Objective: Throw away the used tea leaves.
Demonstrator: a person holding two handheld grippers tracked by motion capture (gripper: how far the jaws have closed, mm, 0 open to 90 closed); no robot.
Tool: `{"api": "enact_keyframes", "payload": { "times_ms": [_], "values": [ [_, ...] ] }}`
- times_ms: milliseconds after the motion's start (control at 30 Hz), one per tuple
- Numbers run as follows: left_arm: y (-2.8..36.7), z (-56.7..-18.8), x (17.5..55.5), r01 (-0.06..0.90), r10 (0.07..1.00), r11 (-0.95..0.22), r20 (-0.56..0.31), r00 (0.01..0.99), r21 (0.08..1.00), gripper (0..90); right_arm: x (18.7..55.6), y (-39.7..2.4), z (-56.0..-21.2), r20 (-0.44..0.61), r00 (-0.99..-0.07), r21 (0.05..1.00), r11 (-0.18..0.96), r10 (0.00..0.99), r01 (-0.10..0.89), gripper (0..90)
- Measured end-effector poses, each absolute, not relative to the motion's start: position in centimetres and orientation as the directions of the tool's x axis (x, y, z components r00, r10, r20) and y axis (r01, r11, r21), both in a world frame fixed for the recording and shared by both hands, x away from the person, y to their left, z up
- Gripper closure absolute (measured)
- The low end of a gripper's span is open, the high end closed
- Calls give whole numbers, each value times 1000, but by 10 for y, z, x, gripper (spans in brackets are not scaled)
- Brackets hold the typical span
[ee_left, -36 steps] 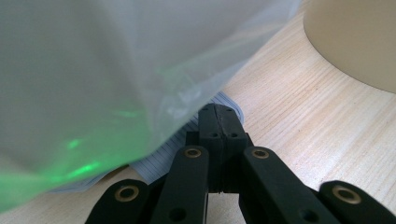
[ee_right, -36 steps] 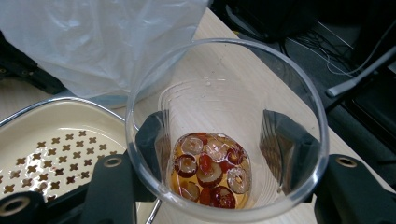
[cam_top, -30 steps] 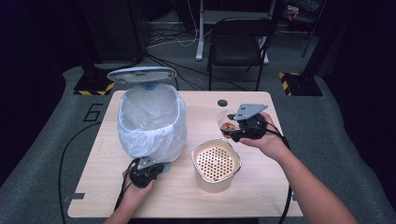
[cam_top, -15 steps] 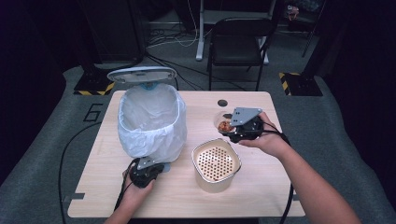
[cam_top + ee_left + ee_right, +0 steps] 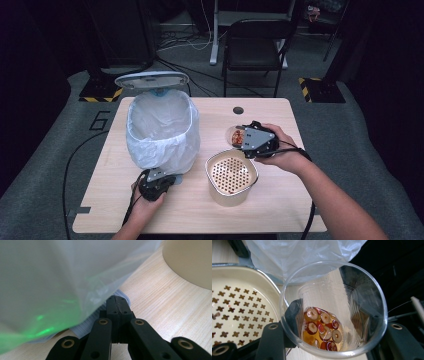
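While gripped, cup (image 5: 333, 312) tilted toward strainer (image 5: 239, 305).

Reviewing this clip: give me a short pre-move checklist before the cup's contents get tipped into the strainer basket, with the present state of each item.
1. Right gripper shut on the clear cup: ok, a jaw on each side of the wall.
2. Cup holds its load: ok, sliced red fruit in amber liquid at the bottom.
3. Strainer basket upright on the table, beside the cup: ok.
4. Left gripper shut, by the foot of the lined bin: ok; what it presses on, cannot tell.
5. Bin's lid raised: ok.
6. Cup's rim over the basket: not ok, it is still beside it.
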State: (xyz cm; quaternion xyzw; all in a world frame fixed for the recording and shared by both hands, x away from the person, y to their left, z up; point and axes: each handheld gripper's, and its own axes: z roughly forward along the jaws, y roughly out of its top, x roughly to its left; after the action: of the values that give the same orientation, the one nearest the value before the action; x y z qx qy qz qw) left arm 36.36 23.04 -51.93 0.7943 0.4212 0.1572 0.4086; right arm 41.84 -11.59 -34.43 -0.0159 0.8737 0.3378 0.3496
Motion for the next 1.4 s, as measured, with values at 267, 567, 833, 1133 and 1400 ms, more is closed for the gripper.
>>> {"api": "enact_keyframes", "payload": {
  "times_ms": [267,567,833,1133,1400],
  "values": [
    [230,-519,364,540,797,-312,-94,596,781,900,407,-113,-351,-713,-691,472,810,118,-348,442],
    [230,-519,364,540,797,-313,-93,597,781,900,388,-108,-358,-829,-559,280,854,-17,-440,450],
    [230,-519,364,540,797,-313,-93,597,781,900,372,-98,-370,-899,-390,39,851,-199,-523,453],
    [229,-520,363,549,812,-290,-102,575,784,900,358,-90,-389,-890,-98,-320,763,-446,-562,459],
    [231,-519,364,539,796,-315,-92,598,781,900,354,-94,-409,-834,51,-487,691,-549,-534,464]
  ]
}}
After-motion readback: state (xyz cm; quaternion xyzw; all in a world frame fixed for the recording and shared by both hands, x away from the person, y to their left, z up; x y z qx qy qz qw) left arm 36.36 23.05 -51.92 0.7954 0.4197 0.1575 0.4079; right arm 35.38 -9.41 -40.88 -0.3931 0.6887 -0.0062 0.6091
